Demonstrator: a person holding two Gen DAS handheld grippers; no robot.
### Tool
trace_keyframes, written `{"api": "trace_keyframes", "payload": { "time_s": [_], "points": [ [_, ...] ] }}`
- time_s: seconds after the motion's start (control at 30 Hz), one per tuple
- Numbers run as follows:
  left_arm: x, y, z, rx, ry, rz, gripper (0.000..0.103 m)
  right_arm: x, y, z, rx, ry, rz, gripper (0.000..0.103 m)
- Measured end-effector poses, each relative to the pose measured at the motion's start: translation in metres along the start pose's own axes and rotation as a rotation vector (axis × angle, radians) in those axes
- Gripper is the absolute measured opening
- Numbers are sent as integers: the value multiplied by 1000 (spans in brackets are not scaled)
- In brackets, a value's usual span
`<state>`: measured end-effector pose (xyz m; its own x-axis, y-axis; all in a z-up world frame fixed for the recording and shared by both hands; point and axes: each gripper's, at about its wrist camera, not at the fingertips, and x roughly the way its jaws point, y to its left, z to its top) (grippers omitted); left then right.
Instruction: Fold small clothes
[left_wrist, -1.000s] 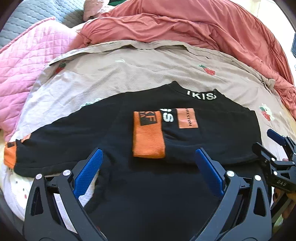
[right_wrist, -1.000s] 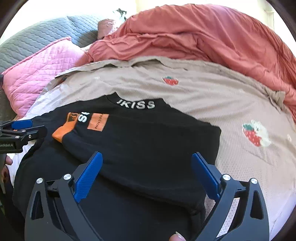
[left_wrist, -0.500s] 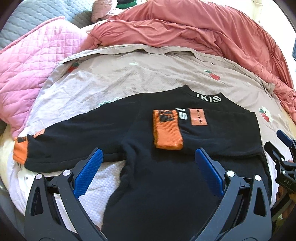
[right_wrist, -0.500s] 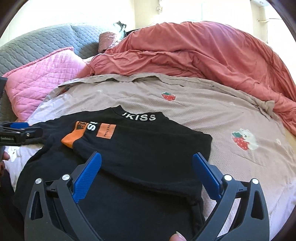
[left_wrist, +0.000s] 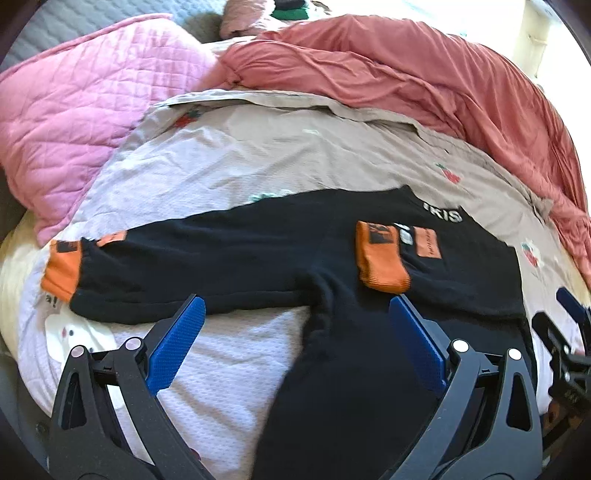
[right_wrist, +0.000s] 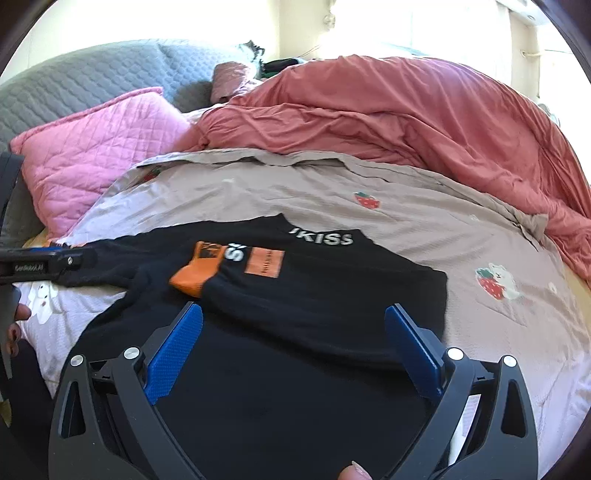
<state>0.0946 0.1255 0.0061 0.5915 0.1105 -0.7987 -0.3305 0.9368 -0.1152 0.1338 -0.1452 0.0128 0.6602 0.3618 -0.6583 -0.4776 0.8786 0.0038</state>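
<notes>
A small black sweater (left_wrist: 351, 354) with orange cuffs lies flat on the bed; it also shows in the right wrist view (right_wrist: 295, 362). Its right sleeve is folded across the chest, with its orange cuff (left_wrist: 380, 258) on the body. Its left sleeve (left_wrist: 192, 266) lies stretched out to the left, ending in an orange cuff (left_wrist: 62, 269). My left gripper (left_wrist: 295, 317) is open and empty, above the armpit of the stretched sleeve. My right gripper (right_wrist: 293, 325) is open and empty, above the sweater's body.
The sweater lies on a beige strawberry-print sheet (right_wrist: 406, 214). A pink quilted pillow (left_wrist: 74, 122) lies at the back left and a bunched coral duvet (right_wrist: 406, 118) at the back and right. A grey headboard (right_wrist: 74, 85) stands behind.
Both grippers have drawn back and up from the sweater. The left view has swung left, so the stretched left sleeve and its cuff now show in full.
</notes>
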Motion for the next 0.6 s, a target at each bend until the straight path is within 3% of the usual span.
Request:
{"api": "trace_keyframes", "payload": {
  "time_s": [0.27, 0.6],
  "points": [
    [-8, 56, 3, -114, -33, 29, 94, 0, 46, 14, -50, 10, 11, 98],
    [-19, 107, -1, -161, -70, 123, 94, 10, 103, 27, -80, 43, 77, 98]
  ]
}}
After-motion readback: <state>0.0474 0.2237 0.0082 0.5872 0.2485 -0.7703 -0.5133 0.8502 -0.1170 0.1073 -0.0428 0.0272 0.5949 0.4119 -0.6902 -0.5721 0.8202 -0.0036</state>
